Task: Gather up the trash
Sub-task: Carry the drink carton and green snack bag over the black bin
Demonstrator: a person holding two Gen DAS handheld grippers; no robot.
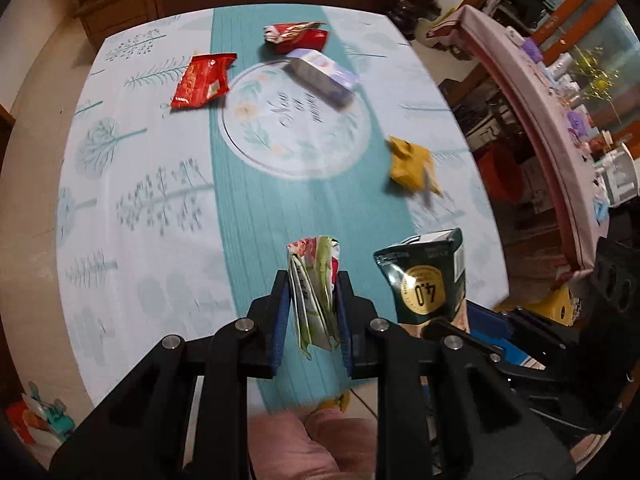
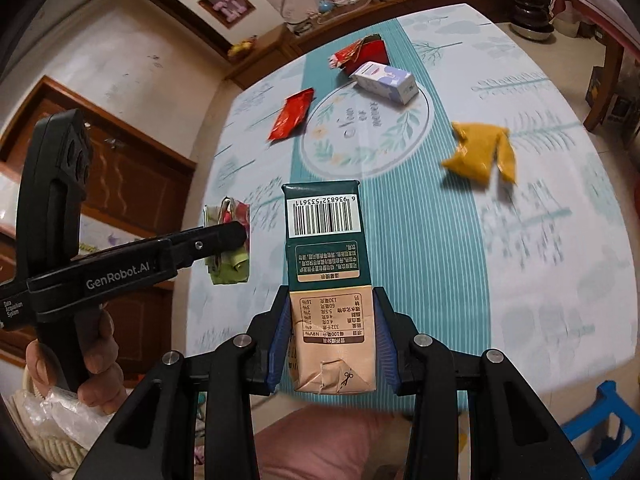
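While both tongs are loaded, the sensible move is to carry each piece off the table [image 1: 120,184] to wherever the rubbish goes; no bin shows in either view, so its place cannot be told. On the printed cloth four pieces are left: a white box [image 1: 322,76] at about twelve o'clock of the round motif, a torn red packet [image 1: 296,36] just beyond it and touching it, a flat red wrapper [image 1: 202,80] near ten o'clock, and a crumpled yellow wrapper [image 1: 412,164] near three o'clock, well apart from the others.

Largest of the held things, the green and tan carton [image 2: 330,280] stands upright in the right tongs [image 2: 332,344], jaws closed on its tan lower half. Hold it level, since it may drip. The folded flowery wrapper [image 1: 316,280] is pinched in the left tongs [image 1: 312,312], clear of the cloth; being limp, it could slip, so keep the squeeze firm and move without jerks.
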